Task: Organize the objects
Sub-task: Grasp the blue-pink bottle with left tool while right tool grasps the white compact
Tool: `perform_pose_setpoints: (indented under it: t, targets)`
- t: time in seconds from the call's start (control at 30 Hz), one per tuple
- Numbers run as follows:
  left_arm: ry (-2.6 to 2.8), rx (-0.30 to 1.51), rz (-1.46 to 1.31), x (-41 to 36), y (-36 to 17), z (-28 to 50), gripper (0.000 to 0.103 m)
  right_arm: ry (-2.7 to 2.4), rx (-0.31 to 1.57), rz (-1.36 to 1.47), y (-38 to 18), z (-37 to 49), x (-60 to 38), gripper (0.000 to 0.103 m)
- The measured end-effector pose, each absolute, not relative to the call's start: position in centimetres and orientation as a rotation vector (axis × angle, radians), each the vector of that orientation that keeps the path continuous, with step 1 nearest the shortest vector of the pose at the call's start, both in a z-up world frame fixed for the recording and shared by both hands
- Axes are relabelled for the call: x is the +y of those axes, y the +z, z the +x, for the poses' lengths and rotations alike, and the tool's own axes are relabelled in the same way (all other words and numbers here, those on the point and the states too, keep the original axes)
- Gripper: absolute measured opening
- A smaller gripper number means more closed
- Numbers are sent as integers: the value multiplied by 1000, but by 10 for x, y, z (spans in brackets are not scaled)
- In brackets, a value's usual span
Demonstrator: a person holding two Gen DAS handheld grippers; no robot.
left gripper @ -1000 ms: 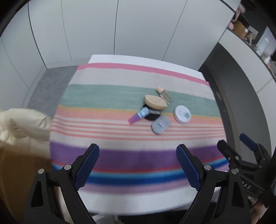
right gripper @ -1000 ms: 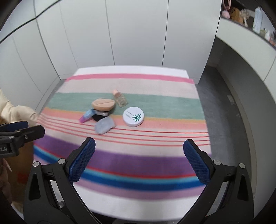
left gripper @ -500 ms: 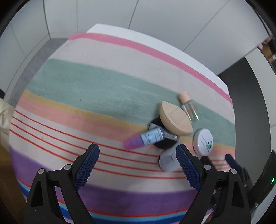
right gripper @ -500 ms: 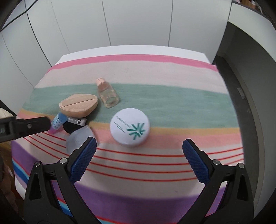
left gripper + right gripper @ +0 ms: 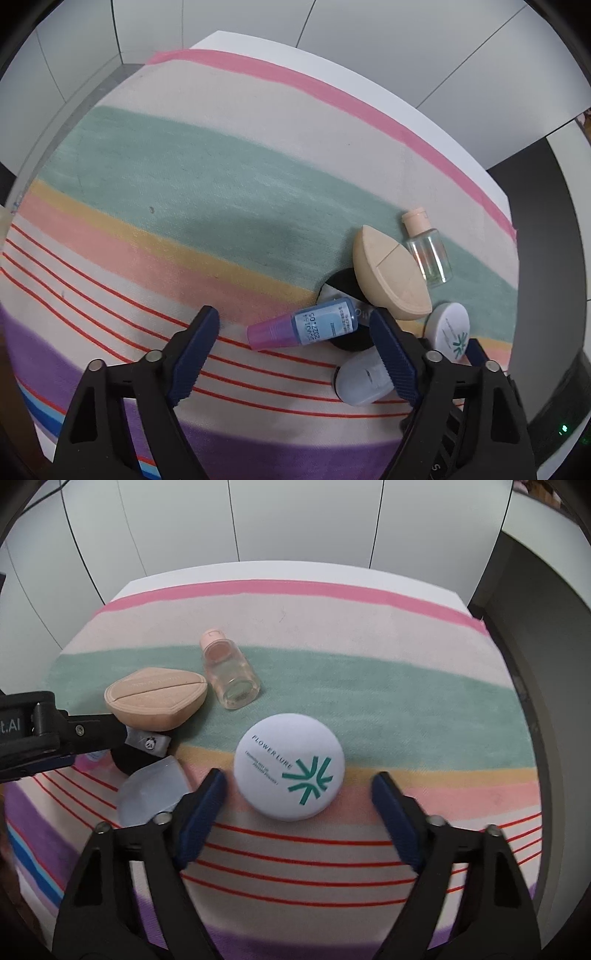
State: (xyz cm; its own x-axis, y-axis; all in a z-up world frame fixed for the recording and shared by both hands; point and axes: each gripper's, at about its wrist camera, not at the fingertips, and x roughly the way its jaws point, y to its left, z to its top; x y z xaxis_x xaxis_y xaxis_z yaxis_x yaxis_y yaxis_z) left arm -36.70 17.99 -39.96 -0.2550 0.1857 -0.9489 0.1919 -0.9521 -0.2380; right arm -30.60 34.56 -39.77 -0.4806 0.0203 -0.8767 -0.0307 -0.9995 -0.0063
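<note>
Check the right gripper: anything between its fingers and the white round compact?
Nothing visible. The right gripper has its closing jaws on either side of the white compact, pads not yet touching it. The frosted cap lies just outside the left finger, clear of the gap.

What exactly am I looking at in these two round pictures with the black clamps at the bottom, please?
Each picture comes from a fisheye camera on a hand-held two-finger gripper; there is no robot arm. The left gripper looks down at a pink-and-blue tube that lies between its blue pads. The right gripper faces a round white compact. Both sets of jaws are closing, but nothing is held yet. Everything lies on a striped cloth: also a beige puff case, a small clear bottle, a frosted lid and something black, mostly hidden. The black bar at the left of the right view is the left gripper.
</note>
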Motion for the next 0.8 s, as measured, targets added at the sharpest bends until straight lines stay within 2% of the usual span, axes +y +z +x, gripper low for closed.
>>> perform_pose_setpoints:
  t: [0.03,0.07,0.17,0.2,0.43,0.47,0.53,0.57,0.63,0.67,0.73,0.77,0.8]
  targets:
    - [-2439,467,1908,179,-400,-368,67,2690,6,-1576,-396,-305,344,60]
    - [-2448,442,1898,181,-399,-368,59,2696,-9,-1574,-395,-306,344,60]
    - [-2494,474,1921,182,-400,-368,23,2695,-57,-1568,-394,-305,341,60]
    - [-2506,473,1928,183,-400,-368,20,2695,-51,-1570,-394,-305,341,60]
    - [-2529,392,1926,190,-399,-367,20,2685,-12,-1583,-393,-305,346,60]
    - [-2521,376,1940,188,-398,-366,23,2684,-9,-1583,-393,-304,346,60]
    - [-2490,322,1986,190,-398,-361,50,2679,1,-1587,-393,-303,348,60]
    - [-2485,293,1994,189,-397,-357,72,2677,5,-1589,-392,-302,349,60]
    - [-2508,248,1987,194,-399,-352,75,2673,8,-1592,-392,-301,349,60]
    - [-2522,220,1992,196,-401,-350,69,2672,7,-1592,-392,-301,349,60]
    - [-2556,237,1981,193,-400,-350,39,2667,0,-1592,-392,-301,348,60]
    - [-2557,208,1972,194,-399,-351,19,2663,-8,-1593,-392,-300,348,60]
    - [-2558,211,1981,194,-399,-353,19,2658,-17,-1597,-391,-300,347,60]
